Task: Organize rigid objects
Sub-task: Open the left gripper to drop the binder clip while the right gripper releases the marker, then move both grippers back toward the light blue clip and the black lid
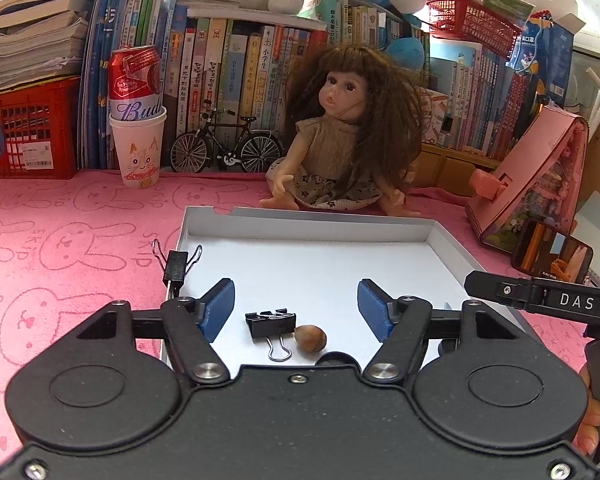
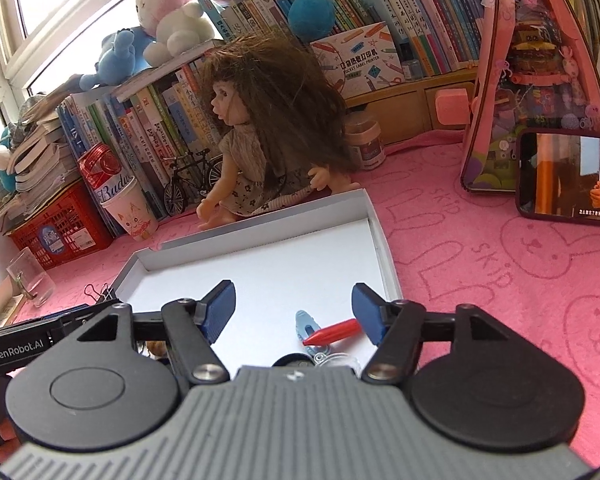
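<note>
A shallow white tray (image 1: pixel 308 216) lies on the pink cloth. In the left wrist view a black binder clip (image 1: pixel 271 325) and a brown nut (image 1: pixel 310 337) lie in the tray, close below my open, empty left gripper (image 1: pixel 296 306). A second black binder clip (image 1: pixel 176 266) sits on the tray's left rim. In the right wrist view my right gripper (image 2: pixel 294 306) is open and empty over the tray (image 2: pixel 380 236). A red pointed piece (image 2: pixel 332 330) lies across a light blue item (image 2: pixel 306 322) just below it. A dark round object (image 2: pixel 294 361) is partly hidden by the gripper body.
A doll (image 1: pixel 340 128) sits behind the tray. A model bicycle (image 1: pixel 224 148), a cup holding a red can (image 1: pixel 138 144) and a red crate (image 1: pixel 28 128) stand against the books. A pink toy house (image 1: pixel 540 176) and a phone (image 1: pixel 552 256) are at the right.
</note>
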Motion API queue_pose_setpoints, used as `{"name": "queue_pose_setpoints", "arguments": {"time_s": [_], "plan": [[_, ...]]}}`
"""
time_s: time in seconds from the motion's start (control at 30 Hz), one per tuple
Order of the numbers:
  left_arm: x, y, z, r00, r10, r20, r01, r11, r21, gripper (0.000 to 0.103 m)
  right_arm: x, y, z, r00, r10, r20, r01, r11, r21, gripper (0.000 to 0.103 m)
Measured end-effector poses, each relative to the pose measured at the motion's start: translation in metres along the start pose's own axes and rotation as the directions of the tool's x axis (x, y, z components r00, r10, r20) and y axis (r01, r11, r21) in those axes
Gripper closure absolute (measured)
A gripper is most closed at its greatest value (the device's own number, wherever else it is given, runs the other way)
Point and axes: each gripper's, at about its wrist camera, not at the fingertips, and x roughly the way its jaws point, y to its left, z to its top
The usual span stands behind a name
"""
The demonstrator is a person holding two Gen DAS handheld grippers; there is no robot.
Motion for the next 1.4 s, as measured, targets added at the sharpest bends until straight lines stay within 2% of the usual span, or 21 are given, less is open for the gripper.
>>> {"name": "queue_pose_setpoints", "arguments": {"time_s": [0.1,0.33,0.63,0.8,1.1,1.4], "plan": [[-0.013,-0.005,-0.004,1.000,-0.021,0.019,0.021,1.000,0.011,0.031,-0.009,0.004,-0.003,1.000,0.011,0.014,-0.011,1.000,-0.029,0.018],[-0.044,-0.016,-0.015,0.996,-0.062,0.061,0.060,0.997,0.044,0.025,-0.032,0.009,-0.011,0.998,0.041,0.043,-0.038,0.997,-0.067,0.013],[-0.082,-0.021,-0.034,0.991,-0.104,0.079,0.098,0.993,0.072,0.024,-0.060,0.015,-0.027,0.995,0.065,0.072,-0.053,0.987,-0.155,0.007],[-0.099,-0.025,-0.047,0.989,-0.127,0.076,0.120,0.989,0.092,0.023,-0.075,0.023,-0.038,0.994,0.062,0.090,-0.039,0.972,-0.230,0.001],[-0.118,-0.029,-0.070,0.987,-0.145,0.065,0.137,0.985,0.106,0.023,-0.095,0.025,-0.057,0.993,0.076,0.087,-0.049,0.959,-0.280,0.000],[-0.125,-0.036,-0.099,0.987,-0.163,0.013,0.160,0.979,0.123,0.023,-0.107,0.023,-0.083,0.995,0.073,0.074,-0.044,0.941,-0.337,0.000]]}}
